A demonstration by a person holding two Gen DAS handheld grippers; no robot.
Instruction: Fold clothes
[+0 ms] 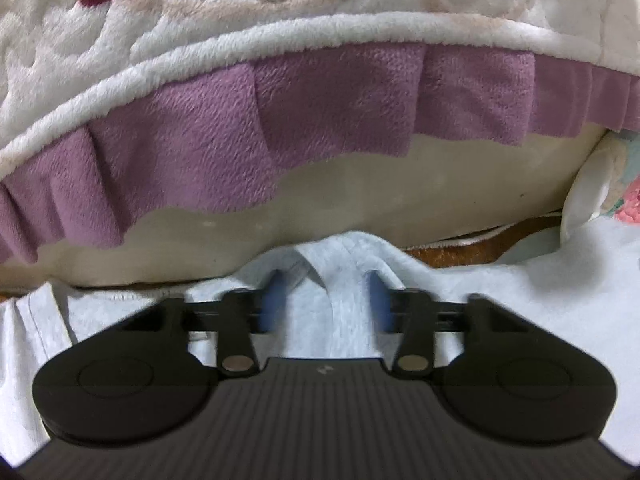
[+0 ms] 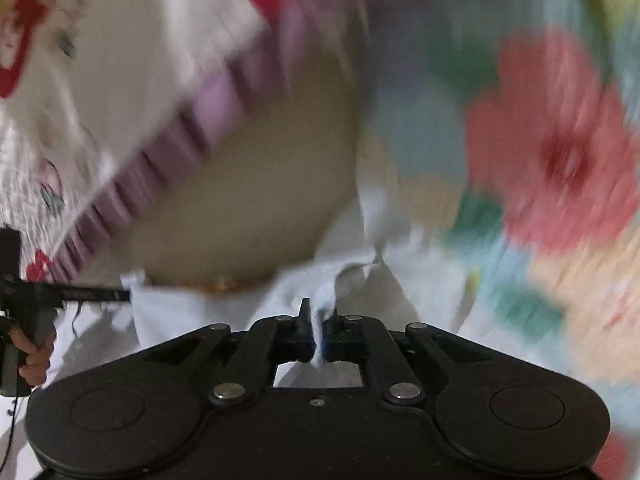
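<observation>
Where the right gripper [image 2: 318,320] comes to its tips, its two dark jaws are clenched tight on a raised pinch of the pale blue garment [image 2: 352,276], and a thin tongue of the cloth runs down between the pads towards the camera. The left gripper [image 1: 326,300] is different: its blue pads [image 1: 272,300] stand apart on either side of a soft upright ridge of the same garment, with cloth between them but a gap showing at each side, so they look released rather than pressing; the pads are blurred. The garment lies spread and rumpled beneath both tools, filling the lower part of each view, with a hemmed edge at the far left of the left wrist view. Beyond it a narrow brown strip [image 1: 460,248] shows, then a plain beige surface [image 1: 400,192]. Hanging over that surface is a white quilted blanket [image 1: 200,20] edged with a pleated purple ruffle [image 1: 280,128]. To the right, heavily blurred in the right wrist view, is a floral fabric [image 2: 552,152] with large pink blooms on pale blue and green. At the left edge of that view a person's hand [image 2: 34,356] grips the handle of the left tool, whose thin fingers reach the garment's edge.
</observation>
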